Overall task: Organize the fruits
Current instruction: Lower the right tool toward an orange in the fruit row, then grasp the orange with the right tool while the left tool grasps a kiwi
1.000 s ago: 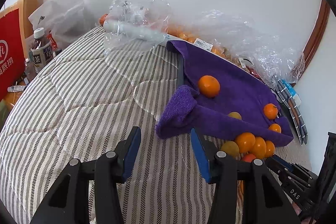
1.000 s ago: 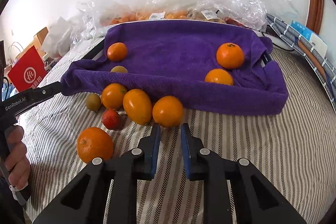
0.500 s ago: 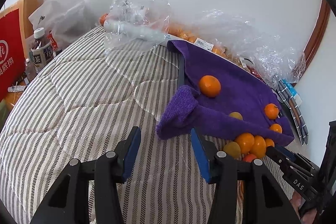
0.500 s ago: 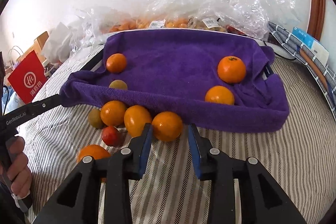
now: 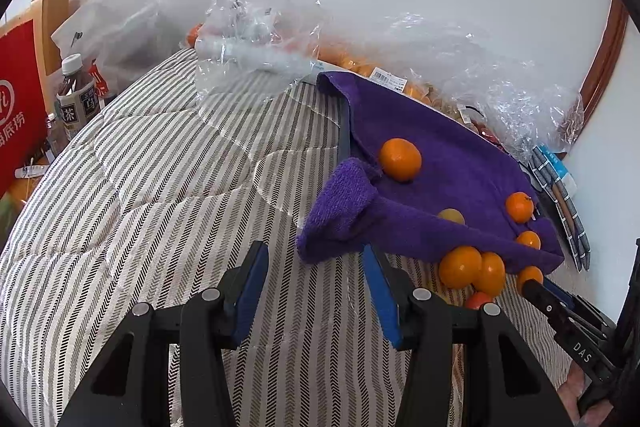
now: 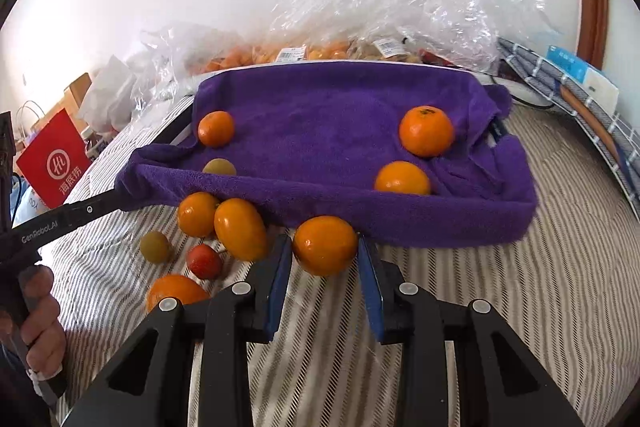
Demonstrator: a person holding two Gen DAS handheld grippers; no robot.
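Between your right gripper's (image 6: 324, 261) blue pads sat the orange (image 6: 325, 245), on the striped bed (image 6: 520, 307) just before the purple towel-lined tray's (image 6: 400, 215) near rim; the jaws appeared clamped on it, probably ready to carry it into the tray. Other loose fruits (image 6: 236, 231) lay just left. Your left gripper (image 5: 316, 289) hung partly open, empty, near the towel's corner, likely out of the way.
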